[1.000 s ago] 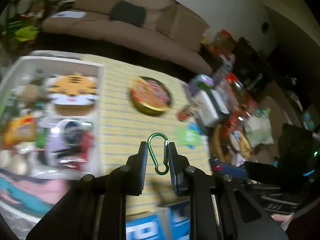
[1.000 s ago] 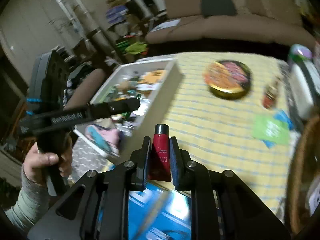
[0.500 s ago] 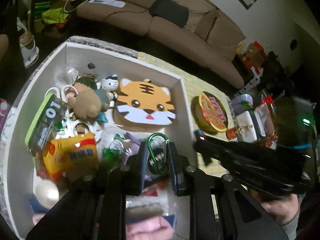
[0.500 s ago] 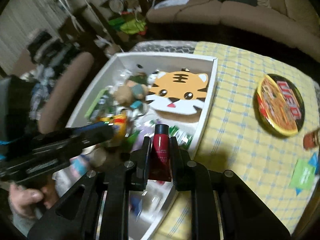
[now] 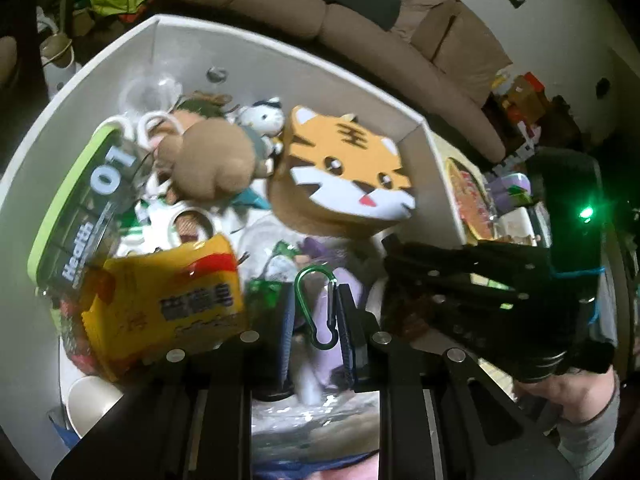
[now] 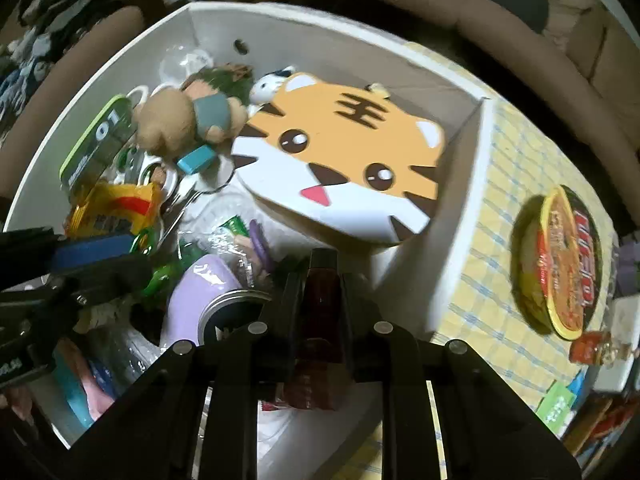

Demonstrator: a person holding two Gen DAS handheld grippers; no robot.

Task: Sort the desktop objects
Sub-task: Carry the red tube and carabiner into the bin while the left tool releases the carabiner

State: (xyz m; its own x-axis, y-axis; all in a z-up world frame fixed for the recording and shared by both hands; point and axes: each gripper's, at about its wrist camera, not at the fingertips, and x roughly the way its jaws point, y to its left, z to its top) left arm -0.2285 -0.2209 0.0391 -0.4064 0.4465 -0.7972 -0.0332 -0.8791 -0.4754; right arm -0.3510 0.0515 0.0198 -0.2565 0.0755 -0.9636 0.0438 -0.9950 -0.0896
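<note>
From the left wrist we saw our left gripper (image 5: 316, 312) clamped on a green carabiner (image 5: 316, 306), held over the cluttered white box (image 5: 256, 46) near a yellow packet (image 5: 168, 300) and a tiger-face toy (image 5: 348, 168). Our right gripper (image 5: 400, 280) reached in alongside.

From the right wrist we saw that gripper (image 6: 320, 292) clamped on a red tube (image 6: 322, 312) above the box (image 6: 460, 248), just below the tiger. A noodle bowl (image 6: 560, 264) sat on the yellow cloth (image 6: 504, 152) outside.

White box (image 6: 456, 236) crammed; tiger face (image 6: 340, 168) fills its far end.
</note>
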